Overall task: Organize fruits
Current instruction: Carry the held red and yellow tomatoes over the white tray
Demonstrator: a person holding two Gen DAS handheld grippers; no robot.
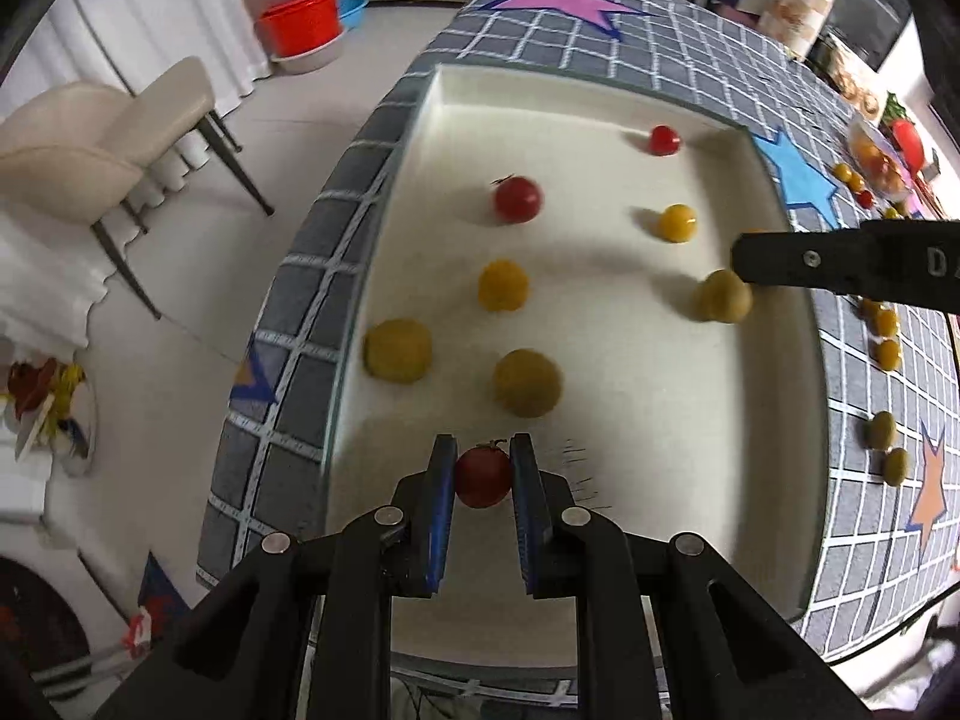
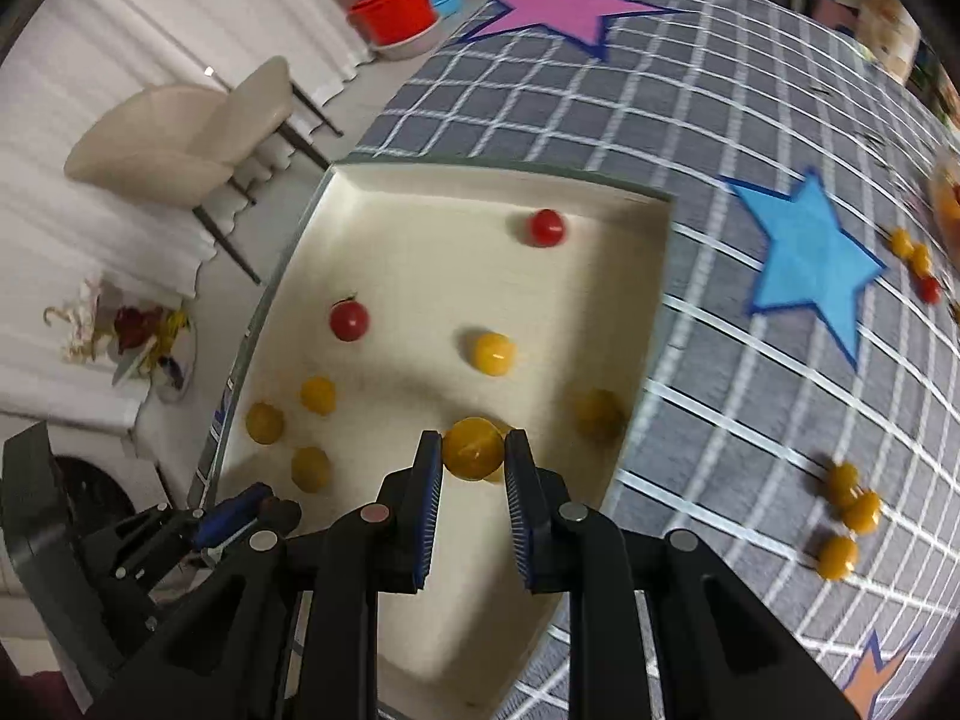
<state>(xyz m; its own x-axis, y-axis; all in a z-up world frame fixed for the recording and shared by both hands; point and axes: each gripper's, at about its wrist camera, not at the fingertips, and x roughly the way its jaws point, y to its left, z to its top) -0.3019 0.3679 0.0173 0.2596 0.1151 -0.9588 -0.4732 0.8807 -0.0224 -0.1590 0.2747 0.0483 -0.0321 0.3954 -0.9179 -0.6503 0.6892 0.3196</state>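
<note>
The left gripper (image 1: 482, 476) pinched a small round red cherry tomato (image 1: 483, 476) at its middle, above the near edge of the shallow white tray (image 1: 600, 96); light, thin-skinned and probably slippery, it wanted gentle pressure. The right gripper (image 2: 473, 456) likewise clamped a small yellow cherry tomato (image 2: 473, 449) near the tray's right edge.

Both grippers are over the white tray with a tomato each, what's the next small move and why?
Probably lower a little and open the jaws. The left gripper pinches a red tomato and the right gripper a yellow tomato, both already above the white tray where other tomatoes lie, so releasing low should keep them from rolling far.
</note>
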